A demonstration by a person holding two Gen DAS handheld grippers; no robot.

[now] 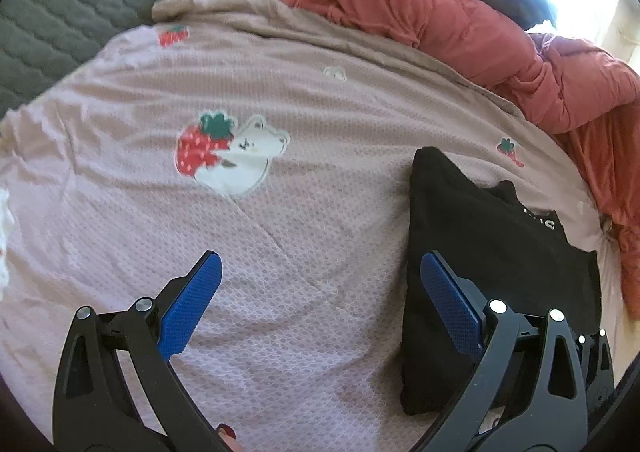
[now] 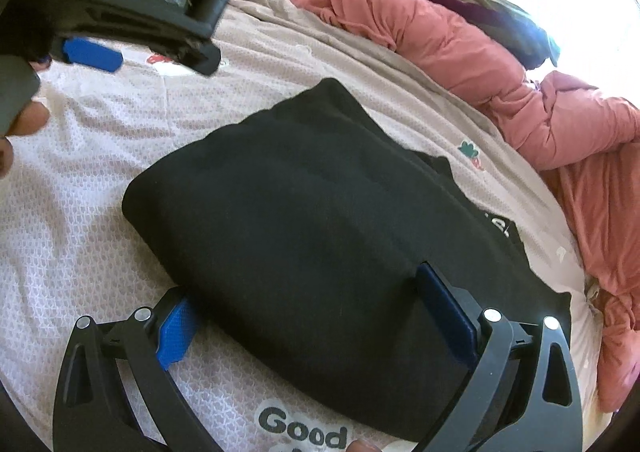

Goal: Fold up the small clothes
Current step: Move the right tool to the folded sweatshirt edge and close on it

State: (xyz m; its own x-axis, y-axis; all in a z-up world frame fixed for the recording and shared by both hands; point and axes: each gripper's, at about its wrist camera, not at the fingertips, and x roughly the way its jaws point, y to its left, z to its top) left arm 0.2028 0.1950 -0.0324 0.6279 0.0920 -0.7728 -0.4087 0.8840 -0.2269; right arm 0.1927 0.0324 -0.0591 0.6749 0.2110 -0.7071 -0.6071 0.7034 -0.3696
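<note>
— Between your right gripper's (image 2: 308,316) blue pads, what do you see?

— Your jaws stand wide, one pad on each side of the near edge of the folded black knit garment (image 2: 320,219). They straddle it but I judge they're not clamped on it. The bundle lies flat on the pale pink waffle-weave bedsheet with strawberry and bear prints (image 1: 280,252).

— And your left gripper (image 1: 320,304)?

— Also wide, holding nothing, over bare sheet just left of the garment. From the right wrist view it hangs above the sheet's far left.

— Which step is this, then?

— It looks like a late one: the garment is already a compact rectangle, with white lettering (image 1: 540,217) peeking out at its far corner. You might make one more fold or square it up.

— What does that call for?

— Close your right jaws on the near edge, catching all layers, and keep clear of the crumpled salmon-pink quilt (image 2: 460,39) beyond.
</note>
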